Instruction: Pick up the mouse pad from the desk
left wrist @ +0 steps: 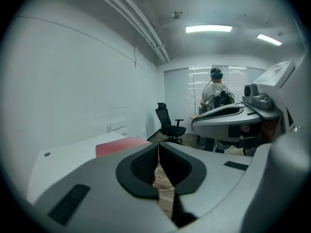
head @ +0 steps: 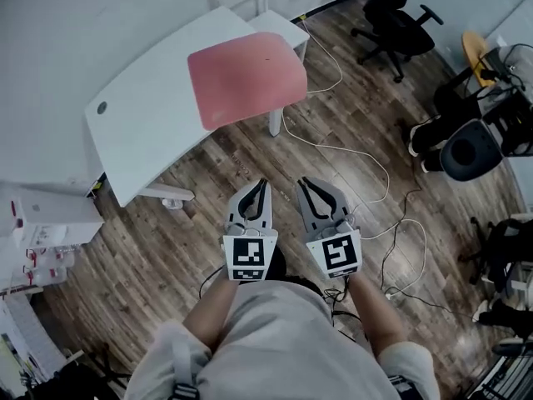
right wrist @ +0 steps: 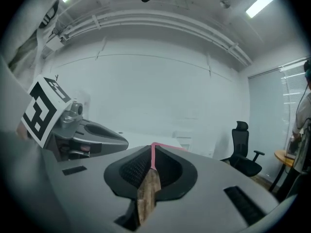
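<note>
A red mouse pad [head: 246, 79] lies on the right part of a white desk [head: 150, 115], its near edge reaching the desk's rim. In the left gripper view the mouse pad [left wrist: 119, 145] shows as a red strip beyond the jaws. Both grippers hover over the wooden floor, well short of the desk. My left gripper [head: 259, 187] is shut with nothing in it, and so is my right gripper [head: 307, 184]. Seen along its own jaws, the left gripper [left wrist: 158, 147] is closed tip to tip; the right gripper [right wrist: 152, 149] likewise, with a sliver of the pad past it.
White cables [head: 358, 161] trail across the wooden floor right of the desk. A black office chair [head: 398, 19] stands at the back right, more chairs and gear [head: 475, 144] along the right edge. White boxes [head: 42, 223] sit at the left. A person [left wrist: 216, 93] stands far off.
</note>
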Demonstrator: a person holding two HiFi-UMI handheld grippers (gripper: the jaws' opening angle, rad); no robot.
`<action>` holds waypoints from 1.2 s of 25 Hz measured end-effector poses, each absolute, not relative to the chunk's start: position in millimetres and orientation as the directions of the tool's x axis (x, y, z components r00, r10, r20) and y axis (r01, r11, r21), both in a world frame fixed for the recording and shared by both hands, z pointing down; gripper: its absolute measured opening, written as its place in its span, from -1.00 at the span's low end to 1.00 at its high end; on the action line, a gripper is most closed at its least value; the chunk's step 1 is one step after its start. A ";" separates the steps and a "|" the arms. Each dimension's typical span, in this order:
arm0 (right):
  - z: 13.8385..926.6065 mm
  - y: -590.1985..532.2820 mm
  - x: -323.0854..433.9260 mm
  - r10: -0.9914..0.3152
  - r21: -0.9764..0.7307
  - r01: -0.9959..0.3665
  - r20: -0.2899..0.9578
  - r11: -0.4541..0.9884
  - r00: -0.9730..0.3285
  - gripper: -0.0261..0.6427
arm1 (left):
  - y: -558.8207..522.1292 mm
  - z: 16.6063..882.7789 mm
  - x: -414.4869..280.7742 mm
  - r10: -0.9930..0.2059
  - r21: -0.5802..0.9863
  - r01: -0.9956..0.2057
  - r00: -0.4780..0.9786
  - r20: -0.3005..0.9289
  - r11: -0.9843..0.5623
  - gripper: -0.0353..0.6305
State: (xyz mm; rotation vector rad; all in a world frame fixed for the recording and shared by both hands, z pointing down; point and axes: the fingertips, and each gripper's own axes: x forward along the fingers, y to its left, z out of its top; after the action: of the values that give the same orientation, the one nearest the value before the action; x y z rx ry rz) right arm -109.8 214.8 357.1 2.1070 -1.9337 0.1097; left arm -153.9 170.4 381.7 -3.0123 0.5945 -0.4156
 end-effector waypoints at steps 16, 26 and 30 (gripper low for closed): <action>390.2 104.0 -59.6 -0.930 0.143 -0.987 0.368 0.077 -0.020 -0.80 | 57.8 414.8 -132.1 -0.411 -0.009 -0.440 0.831 0.375 -0.898 -0.84; 431.8 38.9 33.9 -0.867 0.135 -0.956 0.469 0.259 -0.168 -0.80 | 2.0 448.6 -49.9 -0.438 0.051 -0.517 0.771 0.463 -0.855 -0.84; 437.4 7.9 67.8 -0.841 0.135 -0.935 0.493 0.326 -0.222 -0.80 | -20.7 455.4 -13.1 -0.469 0.037 -0.555 0.735 0.489 -0.831 -0.84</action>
State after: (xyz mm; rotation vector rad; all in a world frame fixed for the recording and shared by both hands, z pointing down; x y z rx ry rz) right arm 67.8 7.9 437.4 1.5607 -2.1155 0.2599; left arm -13.1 -20.7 455.4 -3.0931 0.9222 -0.7909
